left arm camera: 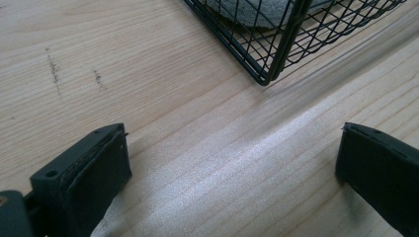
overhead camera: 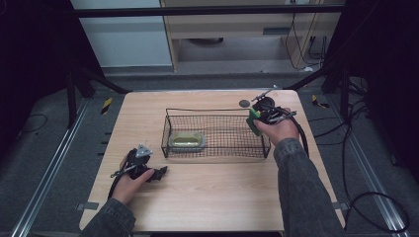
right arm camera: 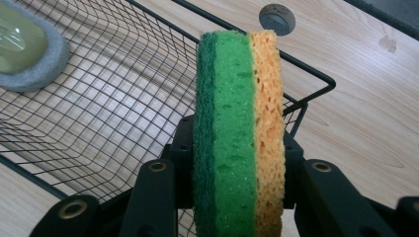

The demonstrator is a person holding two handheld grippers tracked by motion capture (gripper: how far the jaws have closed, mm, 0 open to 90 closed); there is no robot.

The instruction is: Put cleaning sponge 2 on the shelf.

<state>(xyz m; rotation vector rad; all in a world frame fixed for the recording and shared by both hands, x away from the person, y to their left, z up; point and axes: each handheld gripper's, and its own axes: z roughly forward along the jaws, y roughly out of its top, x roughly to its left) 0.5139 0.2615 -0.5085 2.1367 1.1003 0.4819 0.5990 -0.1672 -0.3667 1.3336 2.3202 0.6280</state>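
Overhead, right tongs (overhead camera: 258, 118) pinch sponge (right arm camera: 239, 128); left tongs (overhead camera: 159, 174) spread on wooden table (overhead camera: 212, 197).

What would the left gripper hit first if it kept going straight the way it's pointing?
Probably the near corner of the wire basket: the left gripper, open over bare table, points at it, though depth is hard to judge.

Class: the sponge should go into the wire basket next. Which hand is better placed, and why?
Right. Its tongs already clamp the sponge at the basket's right end; the left tongs are open over bare table.
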